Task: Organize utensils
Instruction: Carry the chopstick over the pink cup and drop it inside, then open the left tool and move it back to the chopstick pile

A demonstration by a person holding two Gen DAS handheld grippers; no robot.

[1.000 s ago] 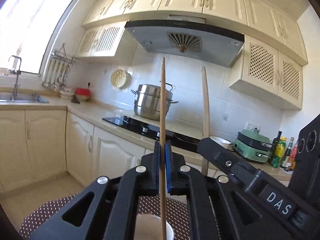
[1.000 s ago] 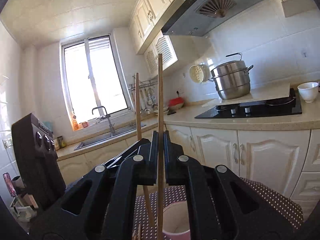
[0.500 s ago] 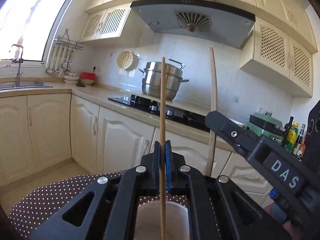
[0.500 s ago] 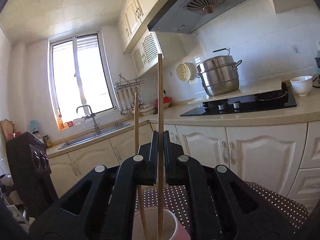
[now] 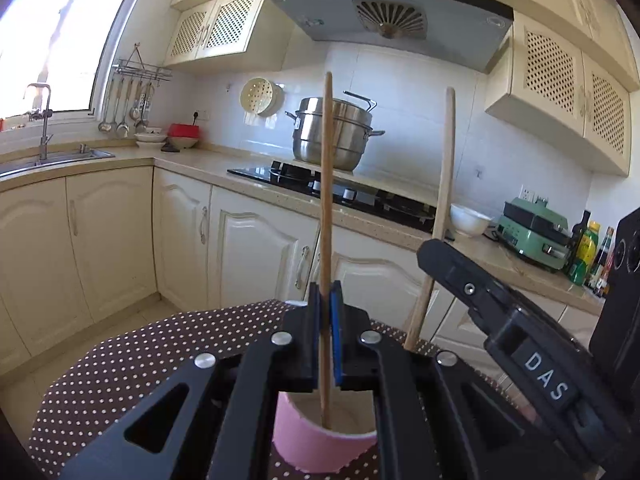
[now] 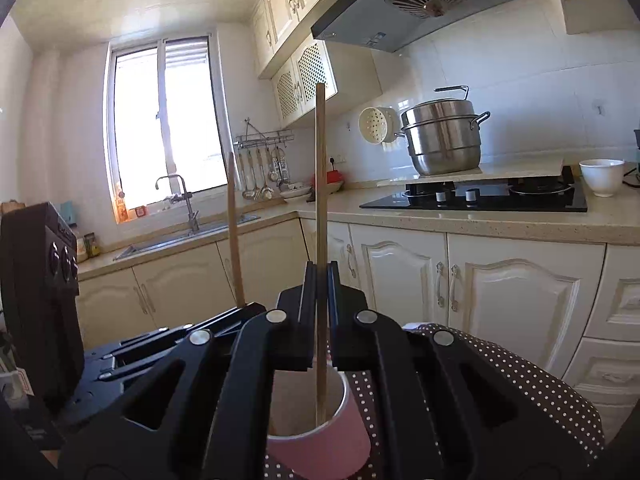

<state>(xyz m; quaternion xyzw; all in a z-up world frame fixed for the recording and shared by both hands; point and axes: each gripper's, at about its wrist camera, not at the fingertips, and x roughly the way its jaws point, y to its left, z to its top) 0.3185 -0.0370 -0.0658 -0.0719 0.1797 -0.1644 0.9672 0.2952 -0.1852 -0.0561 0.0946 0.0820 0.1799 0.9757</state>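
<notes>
Chopsticks: two thin wooden sticks, upright, tips inside pink paper cup [image 5: 320, 446], lower centre.
Left tongs [image 5: 325, 344]: clamped on left chopstick [image 5: 326, 200].
Right tongs [image 6: 320, 316]: clamped on right chopstick [image 6: 320, 184].

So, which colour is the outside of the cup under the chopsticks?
Pink. The cup shows it best in the left wrist view; its inside looks pale.

right hand-held gripper [image 6: 319, 280] clamping upright chopstick [image 6: 320, 168], tip inside pink cup [image 6: 320, 446]

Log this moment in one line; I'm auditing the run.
left gripper: shut on chopstick | right gripper: shut on second chopstick | both tips inside pink cup | not released
</notes>
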